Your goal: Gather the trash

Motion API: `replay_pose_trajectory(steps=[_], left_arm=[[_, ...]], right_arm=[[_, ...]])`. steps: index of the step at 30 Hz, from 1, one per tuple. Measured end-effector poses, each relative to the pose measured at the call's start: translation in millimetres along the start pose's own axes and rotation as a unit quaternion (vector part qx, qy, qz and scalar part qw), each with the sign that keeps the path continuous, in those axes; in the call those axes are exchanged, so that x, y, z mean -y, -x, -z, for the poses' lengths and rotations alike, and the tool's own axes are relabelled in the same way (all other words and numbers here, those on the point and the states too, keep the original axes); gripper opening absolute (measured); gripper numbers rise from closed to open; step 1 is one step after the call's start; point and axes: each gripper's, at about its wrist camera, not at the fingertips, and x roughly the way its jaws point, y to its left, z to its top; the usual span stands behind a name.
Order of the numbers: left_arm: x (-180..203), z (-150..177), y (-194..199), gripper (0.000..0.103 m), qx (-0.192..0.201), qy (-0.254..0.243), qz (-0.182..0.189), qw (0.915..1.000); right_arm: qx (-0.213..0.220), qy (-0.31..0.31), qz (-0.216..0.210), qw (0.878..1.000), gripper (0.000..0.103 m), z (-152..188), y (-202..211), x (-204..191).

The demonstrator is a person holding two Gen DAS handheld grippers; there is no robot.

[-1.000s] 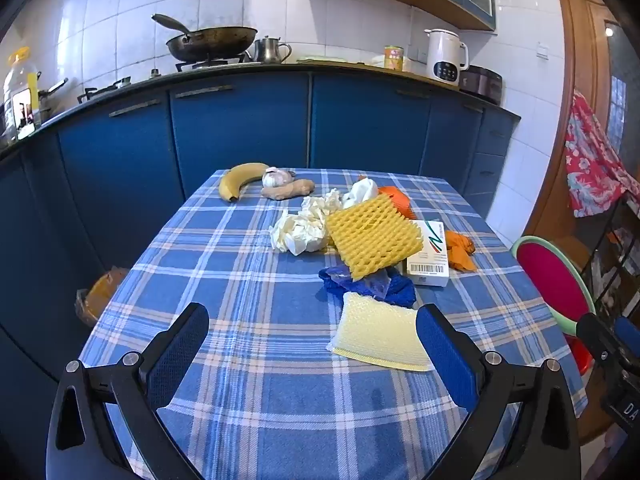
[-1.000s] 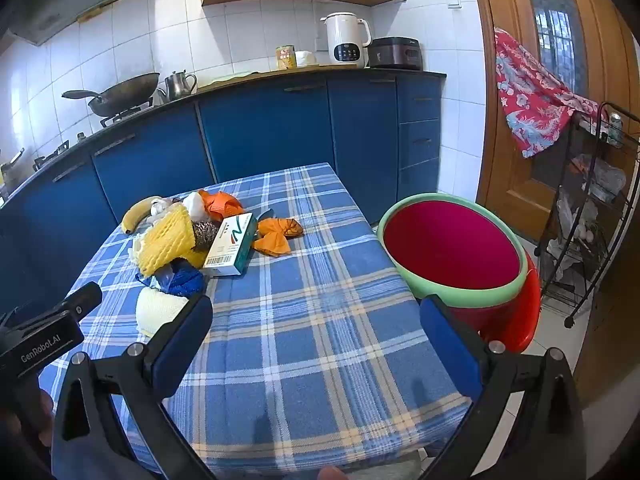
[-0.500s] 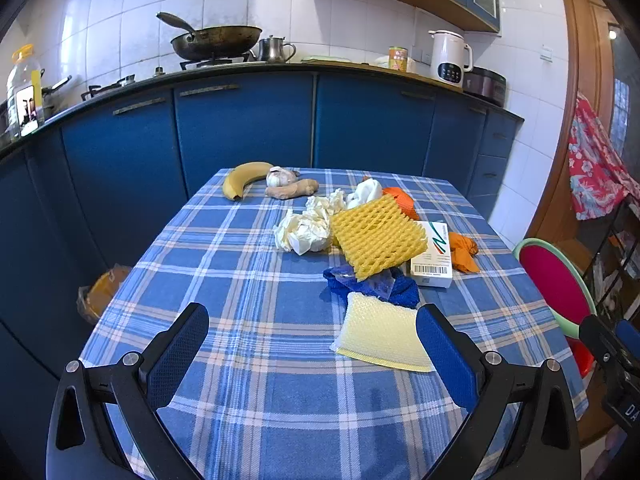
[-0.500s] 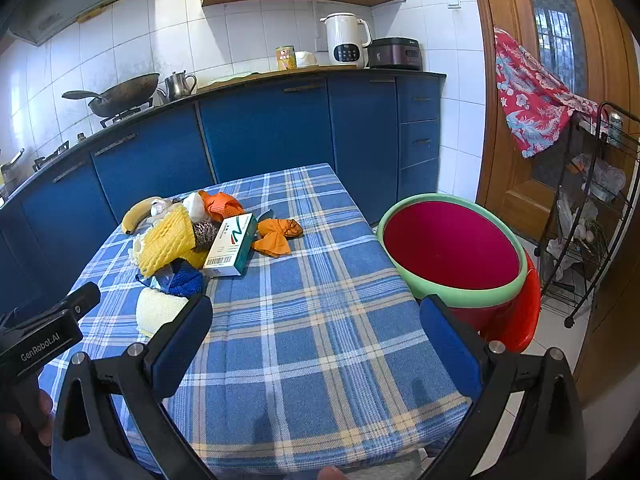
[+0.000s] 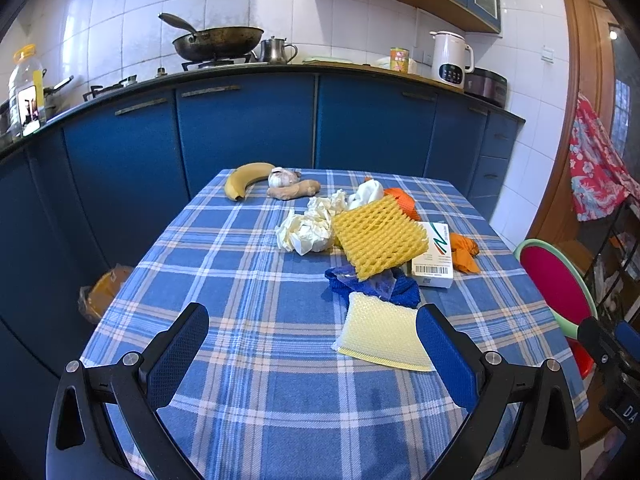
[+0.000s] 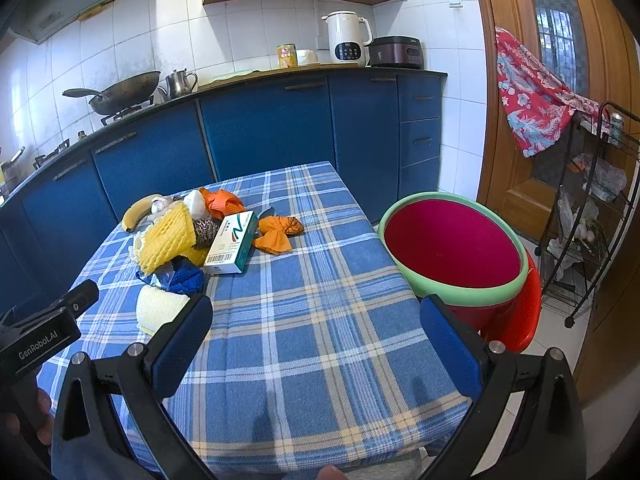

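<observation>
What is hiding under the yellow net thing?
Under the yellow net lie a blue cloth and, seen from the right, a scrubber. Anything more beneath is covered.

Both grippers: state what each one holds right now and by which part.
Nothing is held. The left gripper and right gripper are both open and empty above the checked tablecloth; the trash pile lies untouched.

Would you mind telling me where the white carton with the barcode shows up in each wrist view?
Left wrist: the white carton lies right of centre, against the yellow foam net's right edge.
Right wrist: the white carton lies left of centre, to the net's right.
Shared landmark: the banana at the table's far corner.
</observation>
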Motion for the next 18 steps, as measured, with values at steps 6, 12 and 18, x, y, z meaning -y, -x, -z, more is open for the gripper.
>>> replay_pose_trajectory(steps=[6,12,18], left_arm=[[-0.3,0.7,-0.1,0.103,0.0,-0.001,0.0,1.0],[0.0,1.4,0.7,0.103,-0.002,-0.002,-0.001,1.0],[-0.2,1.2,0.6,0.103,-0.002,-0.002,-0.001,1.0]], right_arm=[[-0.001,0.0,0.0,1.0,0.102,-0.7,-1.6,0.8],[-0.003,0.002,-0.001,1.0,0.102,0.6,-0.7,-0.6],[-0.004,0.002,-0.002,1.0,0.102,0.9,-0.6,-0.8]])
